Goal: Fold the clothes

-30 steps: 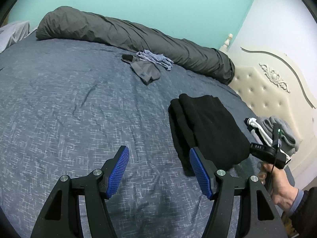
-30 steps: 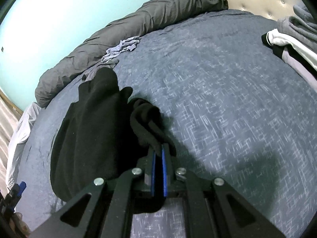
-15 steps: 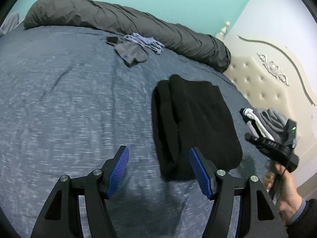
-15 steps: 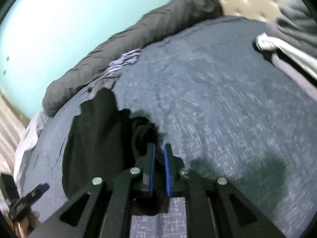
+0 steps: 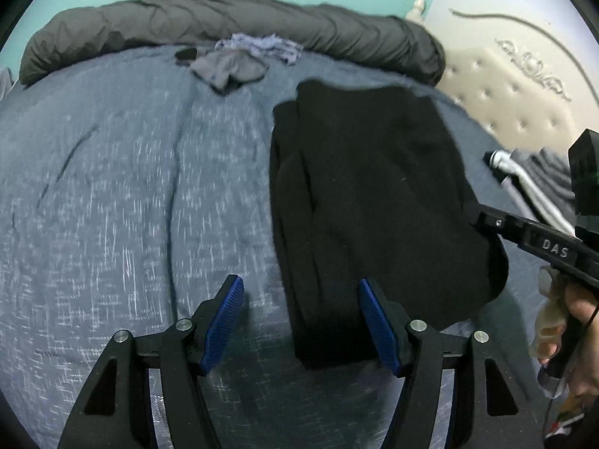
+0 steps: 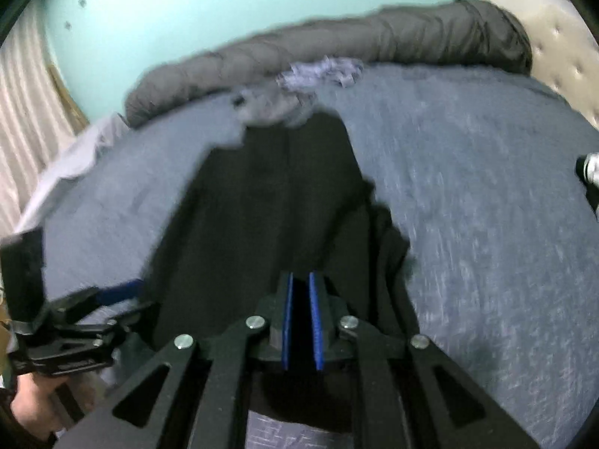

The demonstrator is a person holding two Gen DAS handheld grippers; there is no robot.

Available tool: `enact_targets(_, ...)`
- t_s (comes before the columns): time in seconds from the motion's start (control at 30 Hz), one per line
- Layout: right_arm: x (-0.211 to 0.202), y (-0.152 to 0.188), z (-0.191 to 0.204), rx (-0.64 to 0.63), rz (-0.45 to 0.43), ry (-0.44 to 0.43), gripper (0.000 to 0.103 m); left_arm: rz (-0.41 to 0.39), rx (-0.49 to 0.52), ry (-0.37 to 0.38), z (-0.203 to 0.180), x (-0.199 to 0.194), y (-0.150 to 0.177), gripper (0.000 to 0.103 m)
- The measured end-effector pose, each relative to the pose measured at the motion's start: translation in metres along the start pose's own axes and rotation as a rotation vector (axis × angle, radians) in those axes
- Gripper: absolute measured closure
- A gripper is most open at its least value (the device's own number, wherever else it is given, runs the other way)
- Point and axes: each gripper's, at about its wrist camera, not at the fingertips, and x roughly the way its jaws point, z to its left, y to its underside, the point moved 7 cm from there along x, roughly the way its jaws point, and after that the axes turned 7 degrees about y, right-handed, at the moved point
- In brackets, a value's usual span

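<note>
A black knit garment (image 5: 374, 194), already doubled lengthwise, lies on the blue-grey speckled bedspread (image 5: 112, 205) toward the cream tufted headboard (image 5: 516, 86). The step in hand looks like the next fold of that one garment, with both tools working at its near end.

The left gripper (image 5: 299, 321) hangs with its blue pads apart over the near left corner of the garment, at about six o'clock from its middle, gripping nothing; the cloth edge lies under the gap. The right gripper (image 6: 301, 321) has its jaws closing to near-clenched above the near hem; whether any cloth is pinched there I cannot tell (black on black, and blurred).

By my reckoning, the next move calls for each tool to take a near corner, then carry the hem up toward twelve o'clock so the edges meet squarely.

Counting: one black garment in work; a small heap of loose grey and pale-blue clothes (image 5: 243, 61) at eleven o'clock, seemingly two or three pieces; one rolled dark grey duvet (image 5: 224, 18) along the far edge; one grey-and-white pile (image 5: 531, 176) at three o'clock.
</note>
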Motion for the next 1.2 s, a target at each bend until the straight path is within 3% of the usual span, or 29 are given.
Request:
enact_targets(0.17, 0.01, 0.009, -0.015, 0.062, 0.026, 0.005, 0.102, 0.018, -0.006, 0.007, 0.002, 0.008, 0.003, 0.034)
enact_targets(0.33, -0.017, -0.028, -0.004, 0.029, -0.077, -0.04, 0.101, -0.003, -0.014, 0.011, 0.001, 0.0, -0.002, 0.034)
enact_targets(0.4, -0.016, -0.046, 0.005, -0.015, -0.079, -0.059, 0.101, -0.006, -0.013, 0.011, 0.0, -0.002, -0.003, 0.034)
enact_targets(0.53, 0.01, -0.074, 0.018, -0.11, -0.014, -0.037, 0.101, -0.003, -0.009, 0.013, 0.001, -0.001, -0.006, 0.034)
enact_targets(0.63, 0.039, -0.084, 0.013, -0.112, 0.059, 0.004, 0.101, -0.001, -0.018, 0.019, 0.004, -0.001, -0.005, 0.034)
enact_targets(0.97, 0.104, -0.085, -0.003, -0.096, 0.191, 0.101, 0.103, 0.003, -0.025, 0.026, 0.007, 0.0, -0.003, 0.034)
enact_targets(1.07, 0.09, -0.091, 0.003, -0.15, 0.158, 0.116, 0.103, 0.0, -0.029, 0.028, 0.007, -0.001, -0.003, 0.034)
enact_targets(1.2, 0.036, -0.1, 0.001, -0.091, 0.036, 0.038, 0.102, -0.025, -0.034, 0.02, 0.008, -0.007, -0.009, 0.034)
